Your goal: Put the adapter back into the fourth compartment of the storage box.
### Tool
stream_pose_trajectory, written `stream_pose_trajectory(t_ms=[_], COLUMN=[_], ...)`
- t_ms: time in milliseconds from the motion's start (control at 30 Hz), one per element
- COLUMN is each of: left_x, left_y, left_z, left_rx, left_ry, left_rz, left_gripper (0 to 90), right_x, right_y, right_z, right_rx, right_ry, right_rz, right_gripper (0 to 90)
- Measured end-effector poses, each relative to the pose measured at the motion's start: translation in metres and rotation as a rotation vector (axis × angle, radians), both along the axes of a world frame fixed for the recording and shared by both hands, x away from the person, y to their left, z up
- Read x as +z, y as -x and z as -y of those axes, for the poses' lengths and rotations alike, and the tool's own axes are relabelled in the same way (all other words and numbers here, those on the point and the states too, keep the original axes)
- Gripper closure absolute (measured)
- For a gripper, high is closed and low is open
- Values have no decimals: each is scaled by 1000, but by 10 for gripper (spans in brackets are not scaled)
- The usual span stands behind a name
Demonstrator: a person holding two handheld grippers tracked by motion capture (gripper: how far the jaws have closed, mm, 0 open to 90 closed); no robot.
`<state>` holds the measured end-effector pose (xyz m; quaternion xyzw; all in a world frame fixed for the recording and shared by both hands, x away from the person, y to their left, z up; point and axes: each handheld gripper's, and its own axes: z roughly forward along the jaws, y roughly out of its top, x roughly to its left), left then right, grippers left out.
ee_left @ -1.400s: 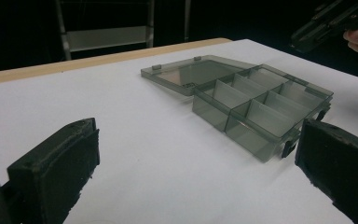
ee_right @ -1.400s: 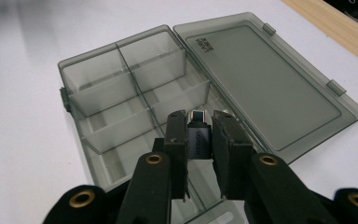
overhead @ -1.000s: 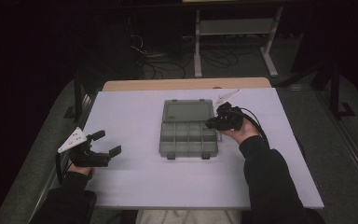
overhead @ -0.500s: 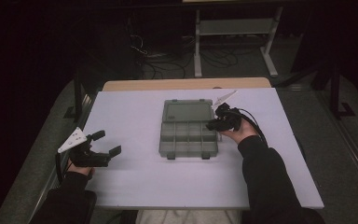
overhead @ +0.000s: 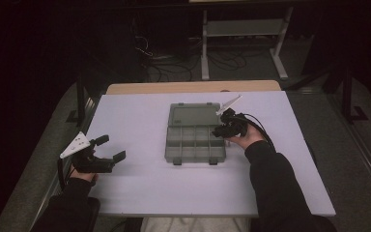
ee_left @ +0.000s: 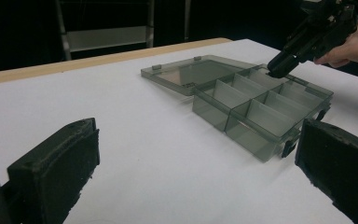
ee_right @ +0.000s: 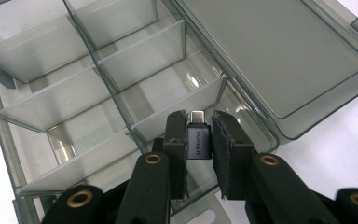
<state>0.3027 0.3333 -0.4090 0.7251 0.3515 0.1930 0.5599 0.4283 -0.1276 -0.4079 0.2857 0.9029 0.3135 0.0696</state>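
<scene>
A smoky clear compartment box (overhead: 195, 143) lies open mid-table, its lid (overhead: 193, 115) flat on the far side. My right gripper (overhead: 221, 129) hovers at the box's right edge over a far-right compartment. In the right gripper view it (ee_right: 200, 140) is shut on a small dark USB adapter (ee_right: 198, 140) with a metal plug tip. The compartments (ee_right: 88, 79) look empty. My left gripper (overhead: 107, 151) rests open at the table's left, apart from the box (ee_left: 261, 109), nothing between its pads (ee_left: 56, 172).
The white tabletop (overhead: 140, 183) has a wooden strip (overhead: 193, 87) along its far edge. Beyond it are a metal stand (overhead: 241, 43) and floor cables (overhead: 154, 53). Bare table stretches between the left gripper and the box.
The right gripper has shifted slightly toward the box's far-right compartment. The left gripper has not moved.
</scene>
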Motion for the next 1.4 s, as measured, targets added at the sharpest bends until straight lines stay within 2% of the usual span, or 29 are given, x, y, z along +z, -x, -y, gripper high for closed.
stream_pose_trajectory(t_ms=[400, 533, 567, 600, 633, 700, 733, 833, 933, 1067, 1400], left_x=[0, 0, 0, 0, 0, 0, 0, 0, 0, 0, 0], left_y=[0, 0, 0, 0, 0, 0, 0, 0, 0, 0, 0], left_z=[0, 0, 0, 0, 0, 0, 0, 0, 0, 0, 0], left_rx=[-1, -1, -1, -1, -1, -1, -1, -1, 0, 1, -1], left_ry=[-2, -1, -1, -2, -2, -2, -1, -2, -2, -2, -3], left_rz=[-1, -1, -1, -1, -1, -1, -2, -1, -1, -1, -1], left_gripper=[0, 0, 0, 0, 0, 0, 0, 0, 0, 0, 0], right_x=[6, 10, 10, 12, 13, 13, 15, 17, 18, 20, 24], right_y=[4, 5, 5, 5, 5, 5, 7, 9, 11, 14, 23], right_z=[10, 21, 21, 27, 29, 30, 36, 39, 42, 50, 61], right_rx=[-31, -77, -77, -117, -123, -129, -148, -164, -173, -196, -219], right_ry=[-39, -79, -79, -110, -118, -125, -137, -142, -145, -167, -193], right_rz=[-1, -4, -4, -1, 2, 2, 14, 30, 39, 43, 51], right_gripper=[597, 429, 429, 338, 316, 296, 221, 127, 121, 16, 0])
